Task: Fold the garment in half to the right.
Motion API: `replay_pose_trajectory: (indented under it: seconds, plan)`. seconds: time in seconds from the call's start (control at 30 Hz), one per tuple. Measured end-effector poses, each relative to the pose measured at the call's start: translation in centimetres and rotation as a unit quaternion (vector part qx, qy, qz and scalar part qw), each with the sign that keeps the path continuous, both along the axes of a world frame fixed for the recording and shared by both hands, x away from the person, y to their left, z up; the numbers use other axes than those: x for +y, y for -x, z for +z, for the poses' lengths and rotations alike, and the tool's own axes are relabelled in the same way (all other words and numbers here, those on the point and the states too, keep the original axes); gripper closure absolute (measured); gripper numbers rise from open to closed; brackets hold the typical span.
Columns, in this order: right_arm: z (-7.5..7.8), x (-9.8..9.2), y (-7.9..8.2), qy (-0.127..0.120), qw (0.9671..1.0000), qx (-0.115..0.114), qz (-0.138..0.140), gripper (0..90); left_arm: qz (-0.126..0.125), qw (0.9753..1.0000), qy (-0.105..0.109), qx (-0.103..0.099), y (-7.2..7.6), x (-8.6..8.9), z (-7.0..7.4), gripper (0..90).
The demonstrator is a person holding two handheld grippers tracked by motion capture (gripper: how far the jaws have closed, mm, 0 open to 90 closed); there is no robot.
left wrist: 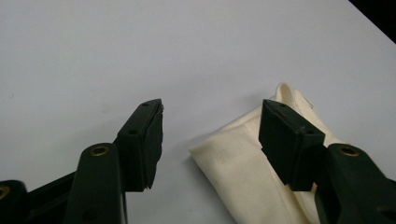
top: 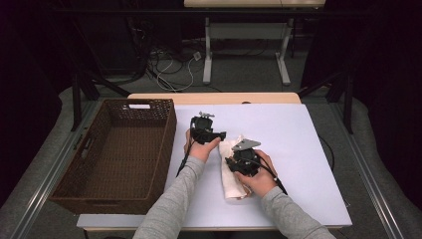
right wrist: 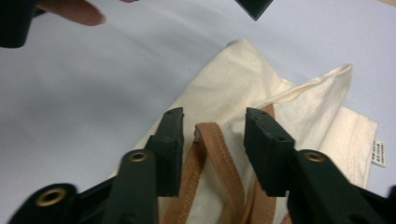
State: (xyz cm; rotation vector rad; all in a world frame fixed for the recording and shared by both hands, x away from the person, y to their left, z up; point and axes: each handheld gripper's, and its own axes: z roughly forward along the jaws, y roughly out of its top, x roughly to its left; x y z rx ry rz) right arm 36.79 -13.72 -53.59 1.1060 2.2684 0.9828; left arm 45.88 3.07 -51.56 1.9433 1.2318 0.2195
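A folded cream cloth bag (top: 230, 169) with tan straps (right wrist: 219, 163) lies on the white table (top: 293, 149). My right gripper (top: 234, 166) hovers low over the bag, open, its jaws either side of a tan strap (right wrist: 212, 135) without closing on it. My left gripper (top: 217, 135) is open just left of the bag's far end; the cream cloth (left wrist: 243, 168) lies between and under its jaws (left wrist: 210, 135). A white label (right wrist: 378, 153) shows at the bag's edge.
A brown wicker basket (top: 94, 164) stands on the left, beside the white table top. Behind the table are a second table's legs (top: 207, 59) and loose cables (top: 169, 69) on the floor. The right half of the table is bare (top: 298, 174).
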Motion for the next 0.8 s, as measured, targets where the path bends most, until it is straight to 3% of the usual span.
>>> replay_pose_trajectory:
  seconds: [0.17,0.23,0.5,0.8]
  plan:
    - [0.2,-0.2,-0.1,0.003,0.9999,0.005,-0.009,86.3,-0.001,0.9999,0.016,0.004,0.1,0.2,-0.1,28.1]
    - [0.4,-0.5,0.0,-0.007,0.9996,0.020,-0.019,87.5,0.003,0.9998,0.020,0.007,0.2,0.2,-0.2,25.3]
    - [1.5,-2.9,0.3,-0.061,0.9972,0.022,-0.039,87.9,0.010,0.9997,0.022,0.006,0.4,0.1,-0.2,19.3]
    - [1.1,-6.9,0.9,-0.088,0.9930,0.021,-0.077,89.5,0.005,0.9998,0.018,0.006,0.7,-0.2,-0.3,16.7]
